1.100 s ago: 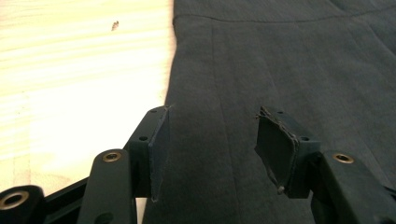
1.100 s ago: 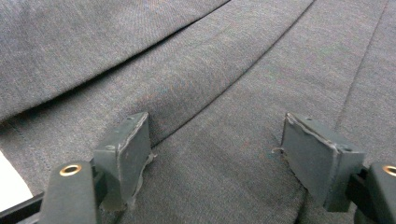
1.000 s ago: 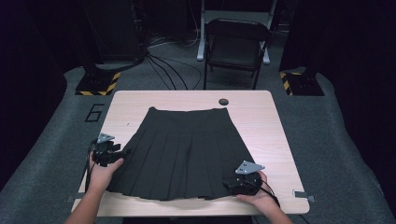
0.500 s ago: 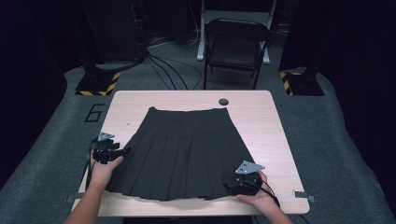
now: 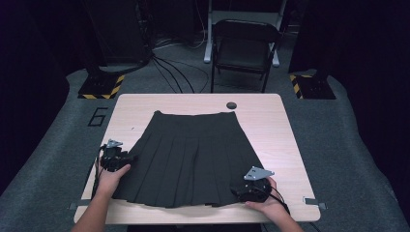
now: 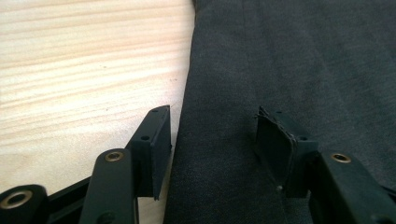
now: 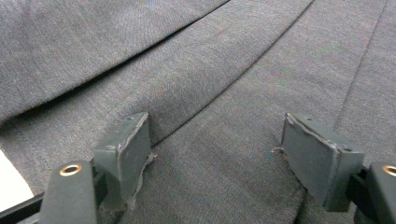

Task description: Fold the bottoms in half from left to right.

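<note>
A dark grey pleated skirt (image 5: 188, 154) lies flat on the light wooden table (image 5: 285, 125), waistband at the far side, hem toward me. My left gripper (image 5: 129, 158) rests at the skirt's left edge, open; its jaws straddle that edge (image 6: 187, 107), one on bare wood, one on the cloth. My right gripper (image 5: 237, 192) sits at the hem's right corner, open, both jaws down on the pleated fabric (image 7: 219, 107) with nothing pinched between them.
A small dark round disc (image 5: 231, 105) lies on the table beyond the waistband. A folding chair (image 5: 244, 48) stands behind the table, with cables on the floor. Striped floor blocks (image 5: 101, 86) flank the far corners. Bare wood shows on both sides of the skirt.
My left gripper has shifted slightly toward me along the skirt's left edge. The right gripper and skirt look unchanged.
</note>
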A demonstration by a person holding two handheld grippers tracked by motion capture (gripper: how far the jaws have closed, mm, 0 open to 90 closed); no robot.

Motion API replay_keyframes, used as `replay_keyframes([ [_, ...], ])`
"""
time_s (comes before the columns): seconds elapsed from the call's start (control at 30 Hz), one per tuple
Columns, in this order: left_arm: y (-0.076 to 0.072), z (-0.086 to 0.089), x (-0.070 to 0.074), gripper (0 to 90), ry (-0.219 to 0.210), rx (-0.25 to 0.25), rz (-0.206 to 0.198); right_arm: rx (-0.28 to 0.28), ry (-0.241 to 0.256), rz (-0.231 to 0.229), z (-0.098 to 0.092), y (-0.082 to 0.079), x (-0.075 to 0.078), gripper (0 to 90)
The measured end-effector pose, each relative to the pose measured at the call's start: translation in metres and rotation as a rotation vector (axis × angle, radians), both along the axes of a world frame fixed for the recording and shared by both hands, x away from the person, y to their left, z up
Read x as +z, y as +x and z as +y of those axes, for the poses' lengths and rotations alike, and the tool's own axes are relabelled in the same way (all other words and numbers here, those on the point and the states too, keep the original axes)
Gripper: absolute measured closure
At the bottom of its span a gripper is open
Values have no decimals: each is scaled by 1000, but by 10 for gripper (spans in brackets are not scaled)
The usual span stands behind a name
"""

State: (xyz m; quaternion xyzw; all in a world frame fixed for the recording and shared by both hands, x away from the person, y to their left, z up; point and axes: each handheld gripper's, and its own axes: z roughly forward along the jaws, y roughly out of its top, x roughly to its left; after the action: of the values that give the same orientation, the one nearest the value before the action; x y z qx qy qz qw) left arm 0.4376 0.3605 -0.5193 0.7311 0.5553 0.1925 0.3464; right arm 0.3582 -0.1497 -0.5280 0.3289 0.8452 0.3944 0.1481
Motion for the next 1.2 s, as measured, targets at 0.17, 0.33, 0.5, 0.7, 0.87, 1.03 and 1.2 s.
replay_keyframes([
  [0.17, 0, -1, 0, 450, 10, 0, 0, 1, -1, 0, 0, 0, 0, 235],
  [0.33, 0, -3, -1, 431, 45, 9, -8, 2, -1, 0, 0, 0, 0, 235],
  [0.5, -1, -3, -1, 442, 49, 1, -11, 3, -1, 0, 0, 0, 0, 235],
  [0.7, -3, -7, -2, 536, 34, 0, -33, 3, 0, 0, 0, 0, 0, 235],
  [0.87, -5, -6, -4, 608, 11, -7, -49, 5, -2, 0, 0, 0, 0, 235],
  [1.03, -6, -6, -4, 686, -4, -23, -52, 3, 0, 0, 0, 0, 0, 235],
  [1.2, -7, -6, -5, 746, -21, -23, -51, 6, -2, 0, 0, 0, 0, 235],
])
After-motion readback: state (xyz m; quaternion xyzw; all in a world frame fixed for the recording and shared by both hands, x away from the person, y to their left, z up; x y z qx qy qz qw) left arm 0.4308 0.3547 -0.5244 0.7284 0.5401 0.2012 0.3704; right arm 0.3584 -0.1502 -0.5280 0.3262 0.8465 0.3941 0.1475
